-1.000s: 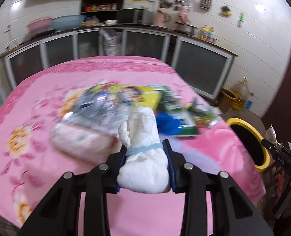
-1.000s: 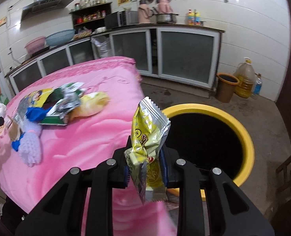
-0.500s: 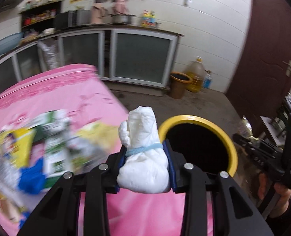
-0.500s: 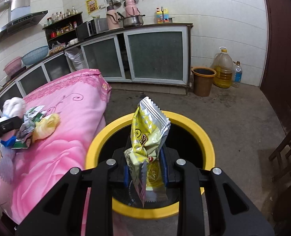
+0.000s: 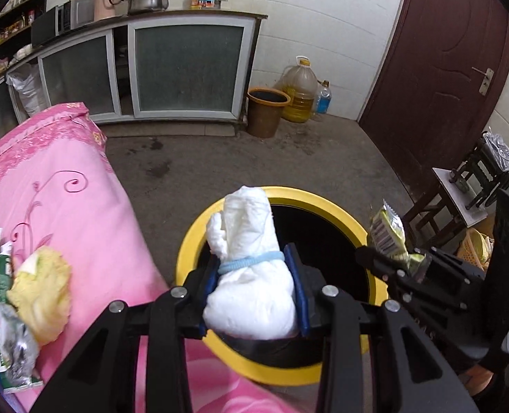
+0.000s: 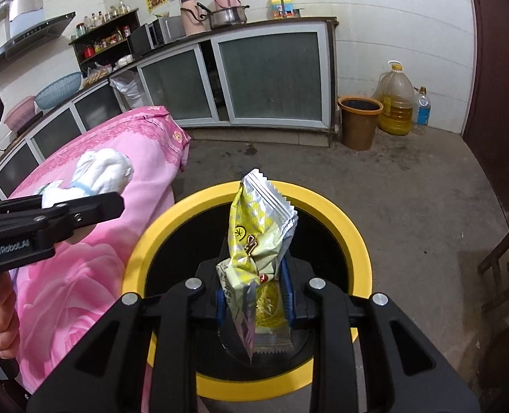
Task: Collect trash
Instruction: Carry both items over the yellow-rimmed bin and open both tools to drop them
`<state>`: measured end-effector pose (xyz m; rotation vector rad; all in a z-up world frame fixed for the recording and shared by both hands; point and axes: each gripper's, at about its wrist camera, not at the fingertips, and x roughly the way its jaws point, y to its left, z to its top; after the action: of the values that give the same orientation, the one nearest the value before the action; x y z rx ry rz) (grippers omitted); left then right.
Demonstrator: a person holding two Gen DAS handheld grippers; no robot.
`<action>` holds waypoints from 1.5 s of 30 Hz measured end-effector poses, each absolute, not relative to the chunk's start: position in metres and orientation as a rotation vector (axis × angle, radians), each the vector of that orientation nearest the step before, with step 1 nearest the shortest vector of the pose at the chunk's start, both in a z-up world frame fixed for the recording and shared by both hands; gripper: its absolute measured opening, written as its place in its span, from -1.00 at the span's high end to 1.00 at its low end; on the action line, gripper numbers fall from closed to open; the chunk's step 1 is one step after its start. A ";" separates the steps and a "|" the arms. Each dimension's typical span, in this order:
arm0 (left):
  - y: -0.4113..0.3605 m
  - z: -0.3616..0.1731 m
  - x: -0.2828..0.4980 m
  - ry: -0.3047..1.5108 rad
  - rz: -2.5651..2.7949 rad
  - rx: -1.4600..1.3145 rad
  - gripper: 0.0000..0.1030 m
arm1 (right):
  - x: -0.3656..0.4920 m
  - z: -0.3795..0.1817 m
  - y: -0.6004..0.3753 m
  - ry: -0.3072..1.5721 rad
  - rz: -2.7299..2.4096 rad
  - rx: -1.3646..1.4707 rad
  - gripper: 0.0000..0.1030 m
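My left gripper (image 5: pixel 254 275) is shut on a white wad of cloth tied with a blue band (image 5: pixel 251 268) and holds it over the near left rim of the yellow-rimmed black bin (image 5: pixel 340 206). My right gripper (image 6: pixel 254 296) is shut on a yellow snack wrapper (image 6: pixel 259 234) and holds it above the bin's opening (image 6: pixel 172 220). The right gripper with the wrapper (image 5: pixel 388 237) shows at the right of the left wrist view. The left gripper with the wad (image 6: pixel 99 172) shows at the left of the right wrist view.
A table with a pink flowered cloth (image 5: pixel 65 206) stands left of the bin, with more wrappers and a yellow crumpled piece (image 5: pixel 41 292) on it. A brown bucket (image 6: pixel 359 120), oil jugs (image 6: pixel 395 103), kitchen cabinets (image 6: pixel 271 79), a dark door (image 5: pixel 437 69) and a stool (image 5: pixel 461 189) surround the floor.
Both grippers swung right from the table toward the bin. The left one now holds the wad over the bin's rim, and the right one holds the wrapper over the opening.
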<state>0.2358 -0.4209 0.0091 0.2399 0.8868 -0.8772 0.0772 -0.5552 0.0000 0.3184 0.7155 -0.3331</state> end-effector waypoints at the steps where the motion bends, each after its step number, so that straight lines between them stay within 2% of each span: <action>1: -0.423 0.006 0.239 0.899 -0.877 0.240 0.36 | 0.077 -0.002 -0.558 0.720 -0.342 0.320 0.51; 3: -0.430 0.002 0.243 0.906 -0.852 0.254 0.20 | 0.078 -0.004 -0.562 0.727 -0.358 0.322 0.39; 4: -0.429 0.002 0.245 0.906 -0.839 0.253 -0.11 | 0.078 -0.005 -0.564 0.726 -0.364 0.328 0.17; 5: -0.427 0.002 0.248 0.900 -0.815 0.242 -0.42 | 0.077 -0.005 -0.567 0.721 -0.370 0.337 0.06; 6: -0.426 0.004 0.248 0.892 -0.808 0.228 -0.50 | 0.075 -0.005 -0.570 0.724 -0.384 0.340 0.05; 14: -0.409 0.020 0.246 0.858 -0.818 0.154 -0.60 | 0.066 -0.002 -0.579 0.726 -0.417 0.339 0.05; 15: -0.405 0.022 0.247 0.855 -0.812 0.142 -0.62 | 0.066 -0.002 -0.578 0.724 -0.400 0.338 0.02; 16: -0.402 0.023 0.248 0.854 -0.812 0.132 -0.69 | 0.066 -0.003 -0.576 0.724 -0.386 0.342 -0.12; 22: -0.380 0.037 0.250 0.834 -0.788 0.084 -0.70 | 0.074 0.000 -0.571 0.743 -0.388 0.330 -0.24; 29: -0.347 0.051 0.251 0.796 -0.755 0.045 -0.71 | 0.083 0.005 -0.557 0.757 -0.370 0.304 -0.54; 39: -0.263 0.074 0.245 0.725 -0.704 -0.024 -0.73 | 0.074 0.026 -0.516 0.669 -0.348 0.216 -0.54; 45: -0.163 0.091 0.234 0.676 -0.648 -0.097 -0.78 | 0.060 0.043 -0.465 0.572 -0.222 0.174 -0.54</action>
<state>0.2336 -0.1634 0.0908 -0.0970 0.6757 -0.6485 0.0599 -0.4648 0.0427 0.1740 0.5723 -0.2220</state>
